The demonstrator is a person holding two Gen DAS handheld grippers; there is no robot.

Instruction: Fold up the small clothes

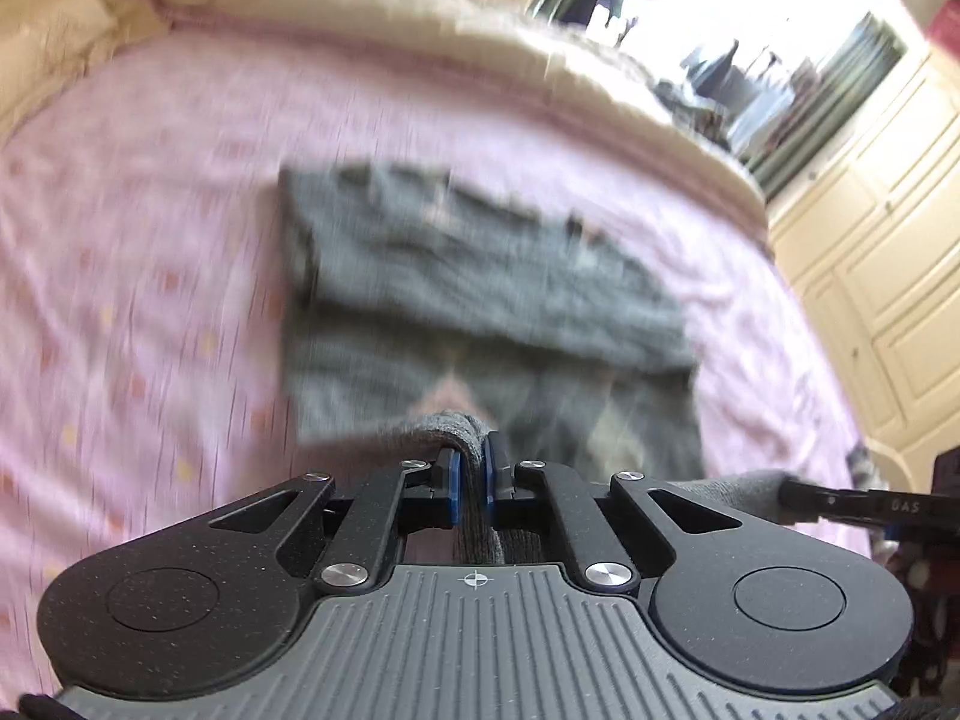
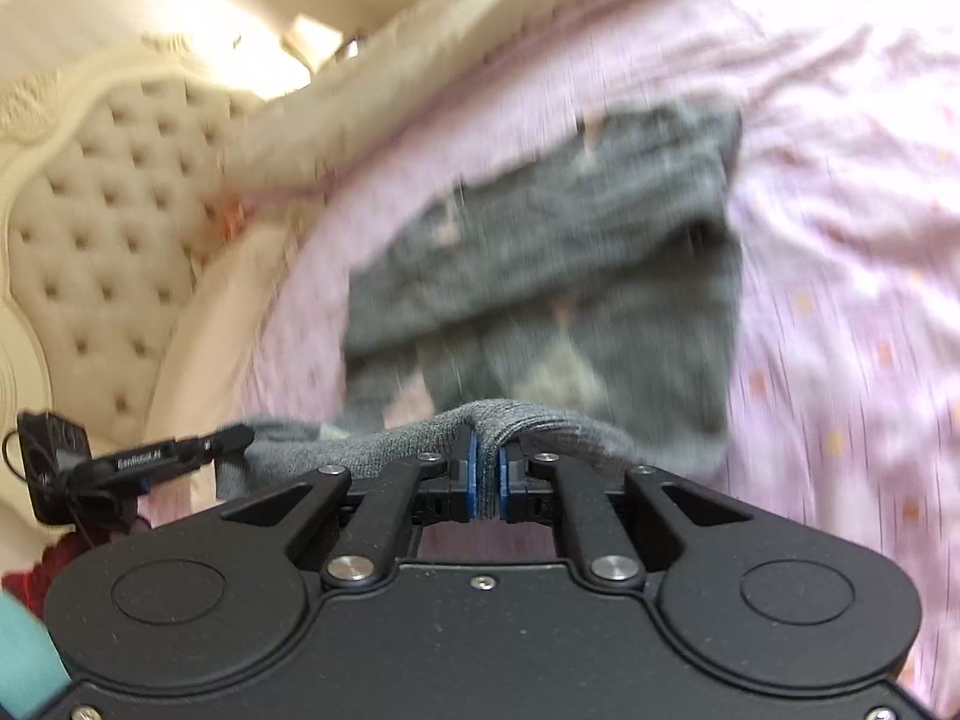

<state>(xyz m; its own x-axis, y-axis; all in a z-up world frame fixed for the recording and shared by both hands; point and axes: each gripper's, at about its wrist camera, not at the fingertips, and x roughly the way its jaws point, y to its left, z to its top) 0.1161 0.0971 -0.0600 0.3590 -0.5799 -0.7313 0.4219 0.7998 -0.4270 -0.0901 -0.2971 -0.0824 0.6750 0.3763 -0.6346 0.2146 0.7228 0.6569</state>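
Both grippers are pinching the near hem of the grey knit garment (image 1: 480, 276), and the rest of it is lying ahead of them on the bed (image 1: 150, 228), spreading toward the far edge where the cream blanket (image 1: 420, 30) is bunched. The left gripper (image 1: 472, 468) is pressing its blue pads together on a raised fold of grey knit, and the right gripper (image 2: 486, 474) is doing the same on its own hump of the hem, so the hem is running crosswise between the two and the garment's length is pointing away from both. One layer already seems to be lying doubled over the far half, its folded edge slanting across the cloth. Any carry-over would, I judge, be going forward along that length, with both hands sharing the load evenly since neither is sitting clearly nearer. In the left wrist view the right gripper is showing at the right edge, level with the hem; in the right wrist view the left one is appearing at the left, before the tufted headboard (image 2: 90, 228). The wardrobe doors (image 1: 888, 276) are standing well beyond the bed's right side. Nothing is lying on the pink sheet in the garment's path, though motion blur is softening every detail.
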